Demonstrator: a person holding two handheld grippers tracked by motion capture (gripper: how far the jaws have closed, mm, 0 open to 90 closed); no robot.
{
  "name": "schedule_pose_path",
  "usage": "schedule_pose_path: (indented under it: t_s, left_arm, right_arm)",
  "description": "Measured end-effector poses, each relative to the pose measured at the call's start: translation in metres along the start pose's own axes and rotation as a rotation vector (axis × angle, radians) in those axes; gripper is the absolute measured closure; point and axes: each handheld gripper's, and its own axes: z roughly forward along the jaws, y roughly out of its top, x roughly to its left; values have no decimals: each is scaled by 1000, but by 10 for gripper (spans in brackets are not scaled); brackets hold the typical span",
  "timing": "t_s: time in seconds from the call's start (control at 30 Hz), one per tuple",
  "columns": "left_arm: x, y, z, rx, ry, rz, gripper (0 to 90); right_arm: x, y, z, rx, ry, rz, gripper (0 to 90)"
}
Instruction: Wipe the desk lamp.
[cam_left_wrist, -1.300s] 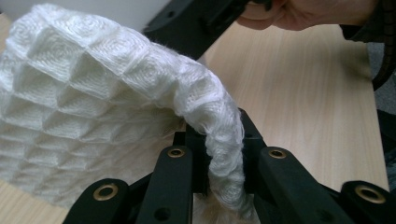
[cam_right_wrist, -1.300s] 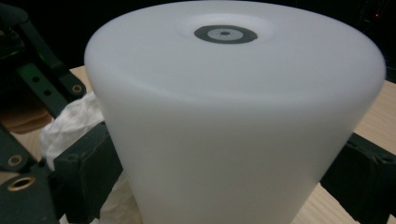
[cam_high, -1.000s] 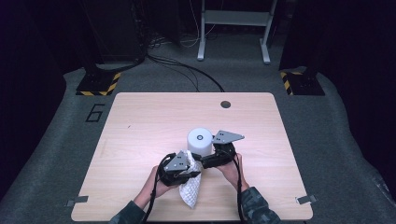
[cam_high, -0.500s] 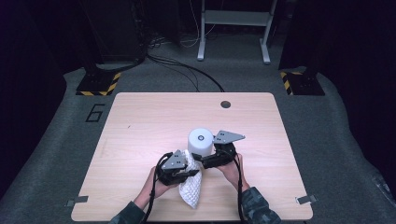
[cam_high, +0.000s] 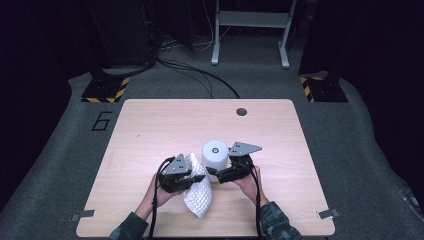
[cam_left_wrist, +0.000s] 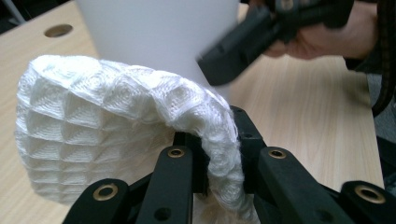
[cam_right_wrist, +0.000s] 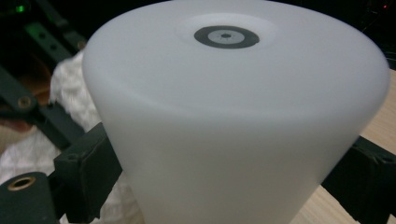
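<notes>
Both grippers are at work near the front of the wooden table (cam_high: 150, 130), and I count two of them, one white cloth and one white cylinder between them. My left gripper (cam_high: 192, 179) has its jaws closed narrow on the waffle-weave cloth (cam_high: 197, 195); in the left gripper view a fold of that cloth (cam_left_wrist: 116, 121) is pinched between the two black jaws and bulges up and to the left in front of them. From above, the cloth lies on the table just left of the cylinder, trailing toward the front edge. My right gripper (cam_high: 220, 175) is set wide around the white cylinder (cam_high: 216, 156), which stands upright on the table; in the right gripper view the cylinder (cam_right_wrist: 233, 130) sits between the jaws, one jaw against each side, with a single dark ring mark at the centre of its flat top. In the left gripper view the cylinder (cam_left_wrist: 159, 32) rises just behind the cloth, and the right gripper (cam_left_wrist: 243, 51) reaches it from the right. One round hole (cam_high: 241, 111) sits near the table's far edge.
</notes>
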Motion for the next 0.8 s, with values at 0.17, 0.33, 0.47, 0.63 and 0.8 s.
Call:
schedule_pose_path:
  t_s: [0.17,0.33,0.47,0.63,0.8]
  left_arm:
    - [8,8,-12,-54,22,-17,805]
    - [15,15,-22,-78,35,-20,805]
    - [20,21,-27,-93,48,-19,805]
    - [29,25,-32,-128,54,-47,807]
    - [37,28,-31,-152,47,-81,809]
  right_arm:
    - [2,-1,2,8,10,-12,81]
    - [5,-2,4,16,24,-22,81]
    - [7,-3,5,21,34,-29,81]
    - [12,-4,7,31,51,-41,81]
    - [19,-5,11,34,68,-60,81]
